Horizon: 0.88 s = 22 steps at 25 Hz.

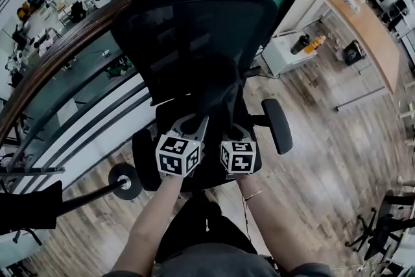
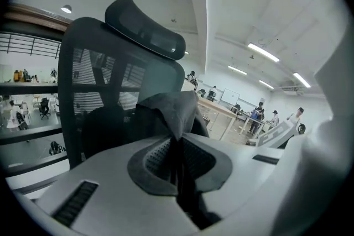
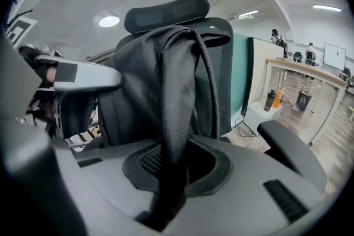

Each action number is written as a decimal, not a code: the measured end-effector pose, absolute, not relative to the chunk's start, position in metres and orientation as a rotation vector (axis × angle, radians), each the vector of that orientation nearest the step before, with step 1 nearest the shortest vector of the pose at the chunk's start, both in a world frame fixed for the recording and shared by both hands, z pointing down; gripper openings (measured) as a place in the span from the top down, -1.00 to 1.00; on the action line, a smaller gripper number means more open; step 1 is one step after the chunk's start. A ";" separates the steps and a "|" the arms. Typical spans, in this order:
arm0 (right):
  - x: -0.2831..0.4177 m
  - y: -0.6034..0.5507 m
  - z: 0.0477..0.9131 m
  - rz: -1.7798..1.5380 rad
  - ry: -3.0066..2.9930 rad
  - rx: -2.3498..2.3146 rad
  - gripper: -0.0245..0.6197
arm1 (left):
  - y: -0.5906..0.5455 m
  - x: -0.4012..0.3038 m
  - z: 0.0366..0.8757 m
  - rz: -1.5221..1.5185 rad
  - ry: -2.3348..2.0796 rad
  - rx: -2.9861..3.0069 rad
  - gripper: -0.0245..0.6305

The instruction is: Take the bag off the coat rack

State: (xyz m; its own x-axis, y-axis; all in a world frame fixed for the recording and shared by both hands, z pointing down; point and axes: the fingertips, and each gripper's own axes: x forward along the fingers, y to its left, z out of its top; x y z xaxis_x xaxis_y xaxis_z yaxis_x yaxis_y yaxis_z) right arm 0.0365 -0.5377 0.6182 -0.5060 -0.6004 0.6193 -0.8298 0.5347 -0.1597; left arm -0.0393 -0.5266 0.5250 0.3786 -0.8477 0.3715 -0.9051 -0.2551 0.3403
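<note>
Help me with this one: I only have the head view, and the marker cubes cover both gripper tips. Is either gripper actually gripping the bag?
Observer: Yes. In the left gripper view, the left gripper is shut on a pinch of the bag, with dark fabric squeezed between its jaws.
Reviewer: And the right one?
Observer: The right gripper is shut on a strap, which runs up from the jaws and loops over the bag's top.
</note>
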 end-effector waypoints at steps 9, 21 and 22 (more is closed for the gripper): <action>0.063 -0.552 0.645 0.701 -2.223 1.192 0.73 | -0.547 -0.009 0.548 0.214 -1.406 2.192 0.82; 0.112 -0.551 0.677 0.844 -2.149 1.276 0.70 | -0.556 0.047 0.569 0.223 -1.245 2.264 0.81; 0.115 -0.552 0.679 0.856 -2.143 1.279 0.70 | -0.557 0.051 0.570 0.225 -1.236 2.267 0.81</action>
State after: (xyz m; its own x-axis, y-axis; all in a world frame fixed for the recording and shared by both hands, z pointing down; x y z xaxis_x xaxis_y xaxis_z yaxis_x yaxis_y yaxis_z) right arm 0.1153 -0.5516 0.6791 -0.4353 -0.5825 0.6865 -0.8951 0.3619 -0.2605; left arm 0.0514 -0.5574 0.5700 0.5649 -0.7272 0.3899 -0.8180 -0.4315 0.3804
